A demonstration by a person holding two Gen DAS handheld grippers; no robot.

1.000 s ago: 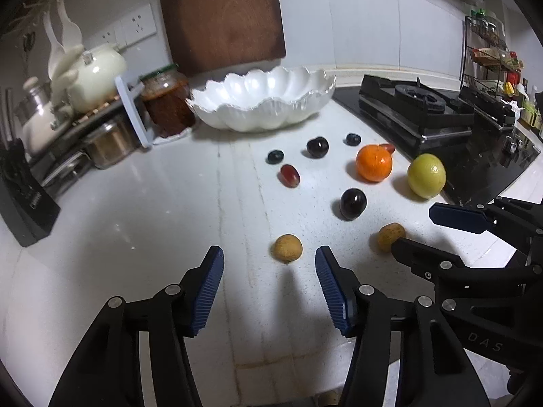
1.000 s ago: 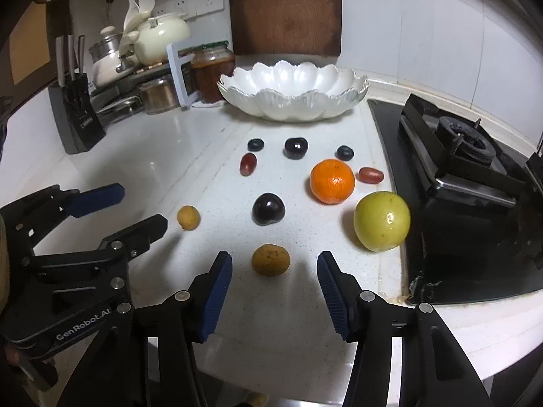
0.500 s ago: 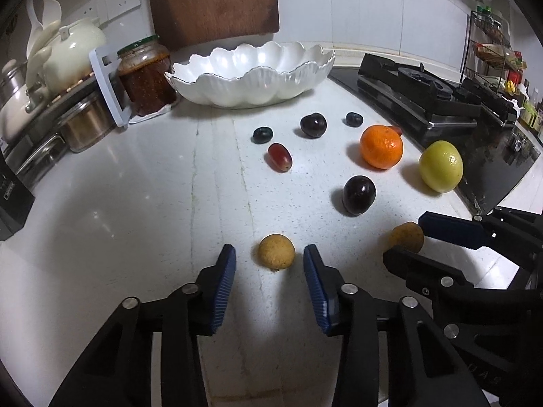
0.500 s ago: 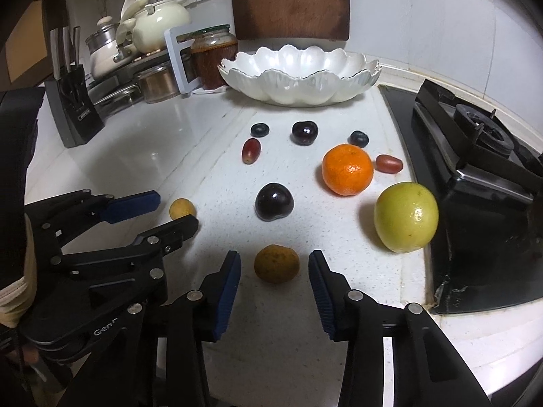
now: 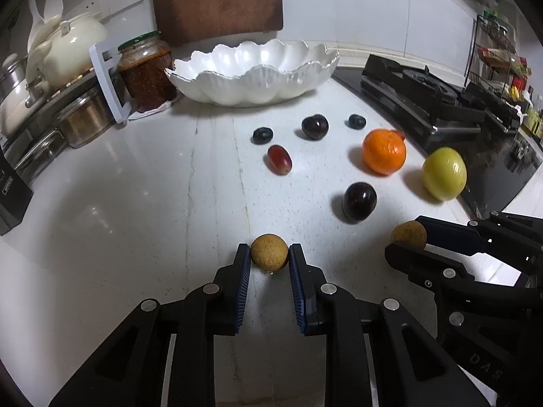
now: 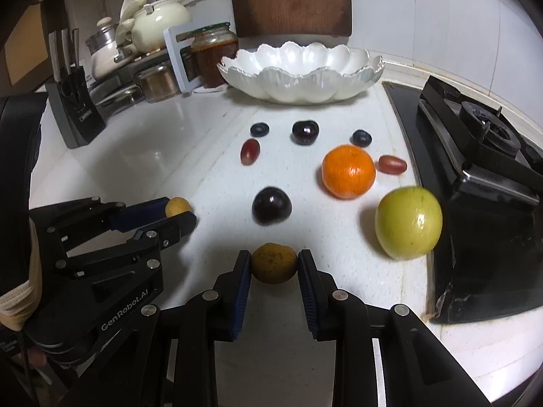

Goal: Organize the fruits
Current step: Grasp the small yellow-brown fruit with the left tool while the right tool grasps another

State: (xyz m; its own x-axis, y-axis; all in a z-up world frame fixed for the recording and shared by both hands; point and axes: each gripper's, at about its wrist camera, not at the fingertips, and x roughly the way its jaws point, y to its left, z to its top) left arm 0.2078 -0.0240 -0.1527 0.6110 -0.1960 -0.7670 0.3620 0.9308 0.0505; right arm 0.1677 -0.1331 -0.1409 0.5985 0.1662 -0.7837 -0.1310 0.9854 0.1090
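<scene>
On the white counter, my left gripper (image 5: 269, 254) is closing, and its blue pads press both sides of a small tan round fruit (image 5: 269, 250). My right gripper (image 6: 274, 260) is closing too, pads against a larger yellow-brown round fruit (image 6: 274, 267). Both fruits rest on the counter. Each gripper shows in the other view: the right gripper (image 5: 409, 237) at the right, the left gripper (image 6: 177, 207) at the left. Beyond lie a dark plum (image 6: 271, 205), an orange (image 6: 348, 171), a green fruit (image 6: 409, 222) and several grapes. The empty white scalloped bowl (image 6: 302, 79) stands at the back.
A black gas stove (image 6: 482, 156) borders the counter on the right. A jar (image 6: 213, 51), pots, a kettle and a knife block (image 6: 76, 108) line the back left. A wooden board (image 6: 292, 0) leans on the wall behind the bowl.
Both grippers have narrowed from wide open until their pads touch the fruits. The left gripper moved forward and down onto the tan fruit; the right one barely moved.
</scene>
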